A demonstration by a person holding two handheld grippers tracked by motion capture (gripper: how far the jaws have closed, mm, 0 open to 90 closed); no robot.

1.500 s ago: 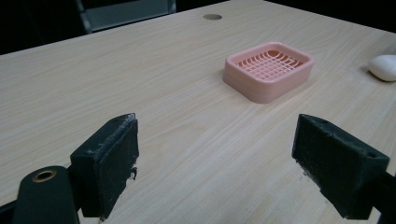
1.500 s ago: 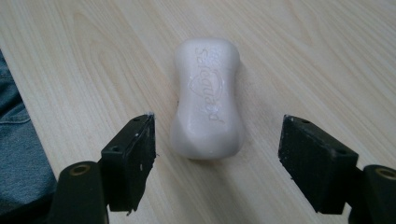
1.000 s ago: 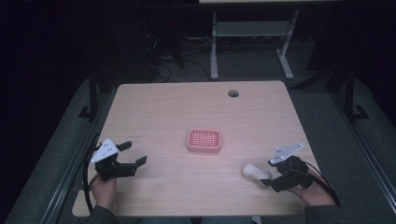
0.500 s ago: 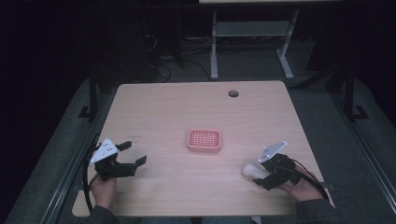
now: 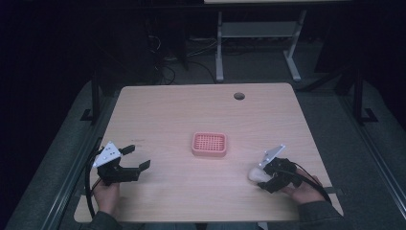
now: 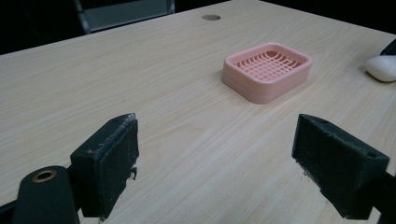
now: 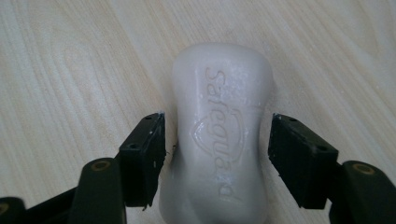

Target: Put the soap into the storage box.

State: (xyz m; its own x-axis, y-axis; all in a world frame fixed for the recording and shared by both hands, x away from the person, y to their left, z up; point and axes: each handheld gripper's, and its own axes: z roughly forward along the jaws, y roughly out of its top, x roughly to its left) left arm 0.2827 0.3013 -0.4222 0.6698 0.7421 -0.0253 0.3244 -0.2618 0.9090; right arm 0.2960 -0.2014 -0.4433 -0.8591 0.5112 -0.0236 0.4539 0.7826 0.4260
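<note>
The step in hand looks like the grasp of the white bar of soap [image 7: 218, 135], with the pink soap dish [image 5: 209, 144] as its likely destination. In the right gripper view the soap lies flat on the wooden worktop [image 7: 70, 60], its embossed face up, running lengthwise up the middle of the frame. The right tongs [image 7: 217, 149] straddle its waist: the jaws are parted just wider than the bar, a thin gap showing on either side, so nothing is gripped yet. In the high view this pairing sits at the lower right of the frame, the soap [image 5: 256, 174] just left of the person's right hand [image 5: 301, 190].

The left tongs [image 5: 136, 160] hover at the lower left of the high view, jaws spread wide and holding nothing; their own camera looks across the worktop toward the dish [image 6: 266, 71], which stands empty in the upper middle of that frame, with the soap [image 6: 383, 67] at the far right edge.

The next move, as I judge it, calls for closing the right jaws squarely on the bar's narrow waist. Soap is smooth and could squirt out of an off-centre pinch, so an even, moderate squeeze is wanted before lifting it toward the dish near the centre of the worktop.
</note>
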